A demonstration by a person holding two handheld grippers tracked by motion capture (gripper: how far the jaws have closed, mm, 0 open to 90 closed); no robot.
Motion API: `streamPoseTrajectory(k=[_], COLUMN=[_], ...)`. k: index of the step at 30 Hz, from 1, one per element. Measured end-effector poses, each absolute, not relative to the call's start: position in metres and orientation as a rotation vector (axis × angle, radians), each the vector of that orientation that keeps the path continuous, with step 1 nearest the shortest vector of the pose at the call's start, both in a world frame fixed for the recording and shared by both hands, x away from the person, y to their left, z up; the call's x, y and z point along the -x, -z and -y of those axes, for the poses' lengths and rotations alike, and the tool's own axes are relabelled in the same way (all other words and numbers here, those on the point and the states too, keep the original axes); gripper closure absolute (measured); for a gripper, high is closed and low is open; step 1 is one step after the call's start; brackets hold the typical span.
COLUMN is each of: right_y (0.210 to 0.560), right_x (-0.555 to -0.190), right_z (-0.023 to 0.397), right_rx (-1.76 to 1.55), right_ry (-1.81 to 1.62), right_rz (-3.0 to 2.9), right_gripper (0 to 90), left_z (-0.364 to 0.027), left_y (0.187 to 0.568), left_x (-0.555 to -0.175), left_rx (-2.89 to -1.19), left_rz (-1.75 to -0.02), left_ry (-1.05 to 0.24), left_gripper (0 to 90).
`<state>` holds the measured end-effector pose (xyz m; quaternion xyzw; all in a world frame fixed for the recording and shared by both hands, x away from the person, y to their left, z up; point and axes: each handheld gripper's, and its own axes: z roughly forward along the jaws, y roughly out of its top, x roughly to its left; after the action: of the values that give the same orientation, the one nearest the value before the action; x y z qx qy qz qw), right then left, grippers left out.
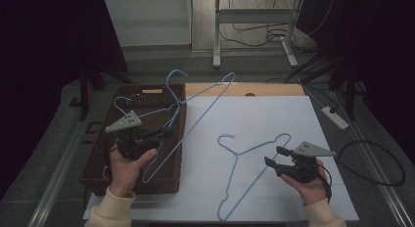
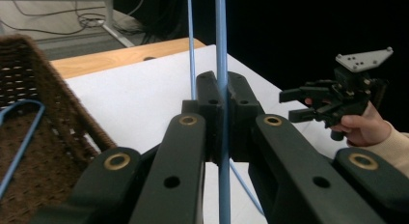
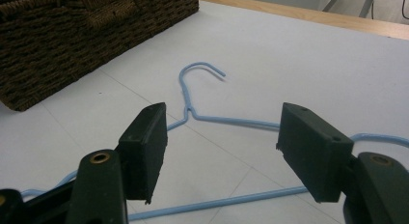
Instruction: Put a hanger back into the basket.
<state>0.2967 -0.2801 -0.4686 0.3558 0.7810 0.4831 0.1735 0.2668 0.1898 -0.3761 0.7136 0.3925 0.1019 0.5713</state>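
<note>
Firstly, left gripper: jaws closed on the wire of one blue hanger, held raised and slanting over the rim of the brown wicker basket. Right gripper: jaws apart, nothing between them, poised above a second blue hanger lying flat on the white sheet.

Hangers counted: three, the third resting inside the basket. Baskets: one. Grippers: two.

Left gripper view: the clamped wire runs straight up between the pressed pads, with the right gripper far off. Right gripper view: the flat hanger's hook and neck, and the woven basket wall.

Surroundings: wooden table edge, a power strip and cables on the floor.
</note>
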Motion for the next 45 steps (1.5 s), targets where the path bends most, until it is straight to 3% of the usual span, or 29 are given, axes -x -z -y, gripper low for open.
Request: streamPoseTrajectory(k=[21,45], right_y=[0.471,0.473], right_x=[-0.297,-0.297], right_z=[0.278,0.277], right_rx=[-1.0,-1.0], right_ry=[-1.346,-1.331], right_rz=[-2.23,-2.236], right_gripper=[35.2,34.9], left_z=[-0.235,-0.282], left_y=[0.378,0.395], left_x=[-0.271,-0.282], left_rx=[-1.614,-1.683], left_rz=[-1.032,-1.079], left_ry=[-0.352,-0.358], left_gripper=[86.3,86.2])
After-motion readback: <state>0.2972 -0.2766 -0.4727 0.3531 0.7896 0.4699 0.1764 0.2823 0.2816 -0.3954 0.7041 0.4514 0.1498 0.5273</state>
